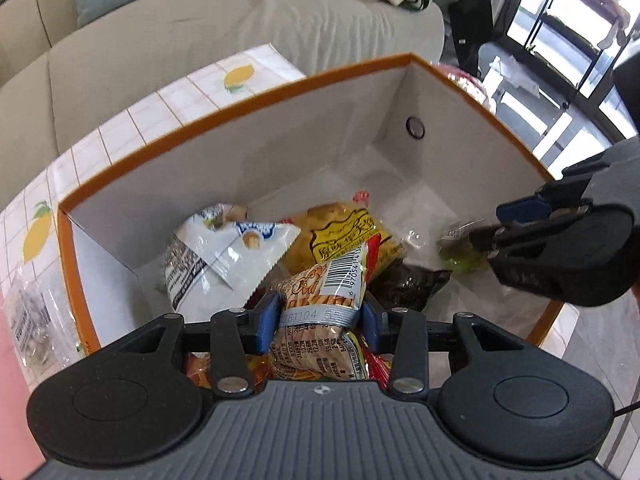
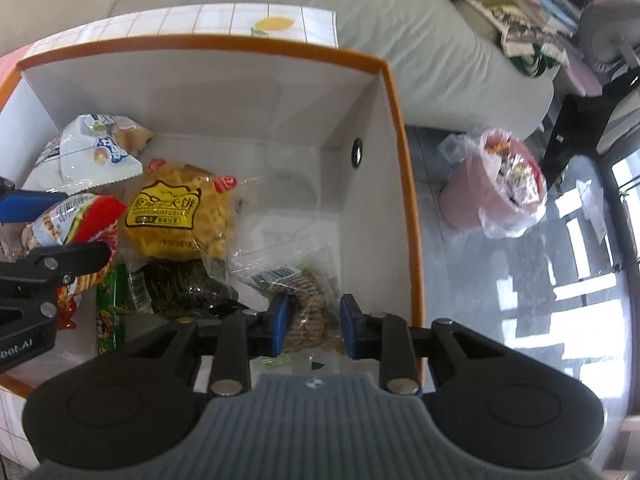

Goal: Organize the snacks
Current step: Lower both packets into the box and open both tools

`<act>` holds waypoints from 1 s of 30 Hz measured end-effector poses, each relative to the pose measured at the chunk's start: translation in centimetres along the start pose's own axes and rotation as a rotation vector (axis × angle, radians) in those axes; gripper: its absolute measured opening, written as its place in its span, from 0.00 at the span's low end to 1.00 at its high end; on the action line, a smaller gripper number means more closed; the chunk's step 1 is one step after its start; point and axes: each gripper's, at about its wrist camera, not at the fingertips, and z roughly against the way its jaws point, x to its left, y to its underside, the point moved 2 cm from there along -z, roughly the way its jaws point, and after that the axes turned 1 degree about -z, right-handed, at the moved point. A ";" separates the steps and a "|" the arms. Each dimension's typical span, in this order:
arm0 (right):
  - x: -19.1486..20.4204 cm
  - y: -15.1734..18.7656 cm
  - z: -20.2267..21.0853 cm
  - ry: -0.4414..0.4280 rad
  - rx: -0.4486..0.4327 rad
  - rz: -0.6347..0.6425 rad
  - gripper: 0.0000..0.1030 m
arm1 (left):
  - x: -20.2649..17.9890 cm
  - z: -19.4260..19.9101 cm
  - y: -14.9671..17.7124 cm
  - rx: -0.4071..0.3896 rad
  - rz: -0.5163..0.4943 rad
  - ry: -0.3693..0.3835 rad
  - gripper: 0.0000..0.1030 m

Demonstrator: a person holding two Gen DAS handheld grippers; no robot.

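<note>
An orange-rimmed white box (image 1: 248,100) (image 2: 394,128) stands on the lemon-print table and holds several snack packets. My left gripper (image 1: 318,320) is shut on a red and white biscuit packet (image 1: 320,292) over the box's near side; the packet also shows in the right wrist view (image 2: 76,220). My right gripper (image 2: 313,322) holds a clear bag of brown crackers (image 2: 308,312) between its pads, low inside the box's right side; the gripper also shows in the left wrist view (image 1: 492,240). A white packet (image 1: 224,252), a yellow cake packet (image 2: 180,212) and a dark packet (image 2: 180,284) lie inside.
A clear packet (image 1: 32,320) lies on the table (image 1: 168,96) left of the box. A grey-green sofa (image 1: 200,24) stands behind the table. A pink bin with a plastic liner (image 2: 504,184) stands on the floor to the right.
</note>
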 end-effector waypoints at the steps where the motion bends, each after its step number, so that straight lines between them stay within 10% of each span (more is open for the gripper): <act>1: 0.0 -0.1 -0.1 -0.001 0.002 0.005 0.23 | 0.1 0.0 0.0 0.000 0.001 -0.004 0.47; 8: 0.6 -0.4 -0.1 0.014 0.017 0.029 0.25 | 0.2 0.2 -0.1 0.017 -0.009 -0.034 0.58; 22: 1.2 -0.6 4.3 0.028 -0.094 0.042 0.74 | 0.5 5.4 -0.4 -0.141 0.009 -0.031 0.80; 30: 1.6 1.1 8.5 0.019 -0.234 -0.013 0.84 | 1.0 10.4 0.7 -0.254 0.012 -0.062 0.80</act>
